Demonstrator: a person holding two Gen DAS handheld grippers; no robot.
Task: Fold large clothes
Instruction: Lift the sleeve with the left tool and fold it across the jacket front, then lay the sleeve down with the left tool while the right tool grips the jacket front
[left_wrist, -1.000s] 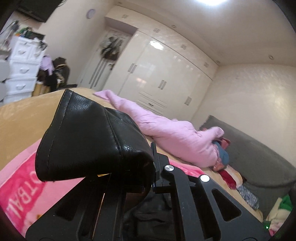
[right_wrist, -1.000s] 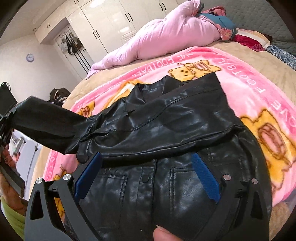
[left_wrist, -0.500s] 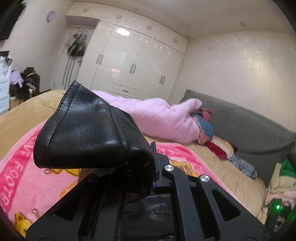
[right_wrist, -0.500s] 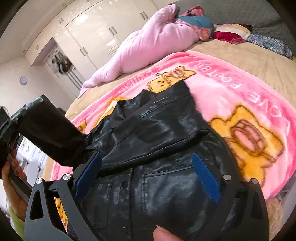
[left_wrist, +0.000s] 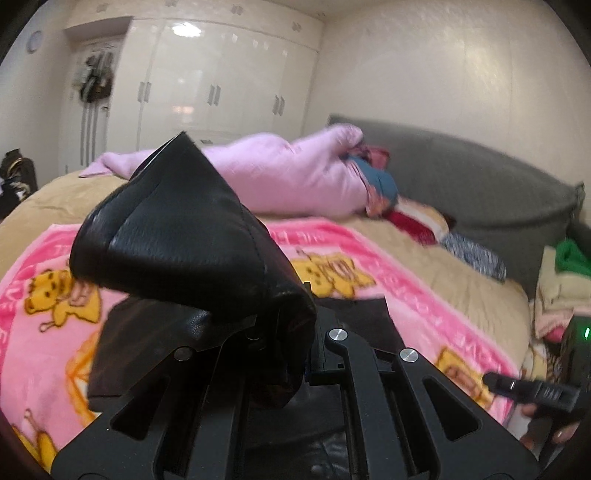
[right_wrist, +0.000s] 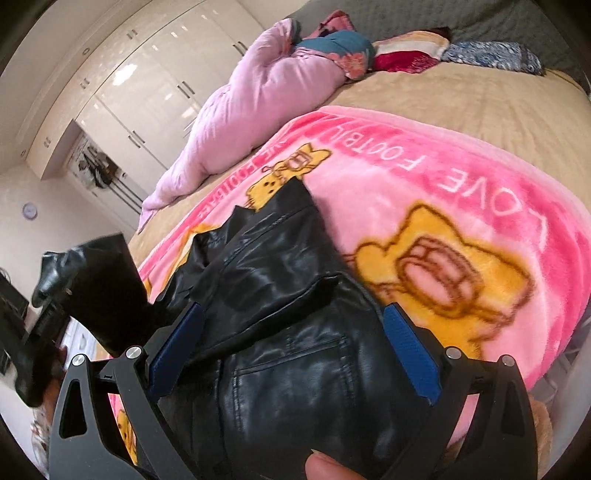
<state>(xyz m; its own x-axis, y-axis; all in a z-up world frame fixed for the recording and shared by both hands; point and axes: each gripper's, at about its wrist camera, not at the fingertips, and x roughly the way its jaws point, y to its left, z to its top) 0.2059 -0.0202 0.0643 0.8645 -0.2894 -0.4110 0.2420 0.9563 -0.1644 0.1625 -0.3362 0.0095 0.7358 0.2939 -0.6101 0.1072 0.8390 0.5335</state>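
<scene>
Swinging inward since a second ago, the left gripper (left_wrist: 284, 332), clamped on the sleeve (left_wrist: 177, 236), carries its cuff toward 10 o'clock; lay it flat across the jacket body.

From the right wrist, the right gripper (right_wrist: 291, 343) hovers spread above the jacket (right_wrist: 280, 332), lying on the pink blanket (right_wrist: 424, 177), collar toward 11 o'clock.

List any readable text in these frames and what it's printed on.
"LOVE FOOTB…": white letters along the border of the pink blanket, right wrist view; the end is blurred.
A second line of lettering on the same border, by the black leather jacket: too smeared to read.
Left wrist view: blanket lettering blurred, unreadable.
Nothing else carries text.
</scene>
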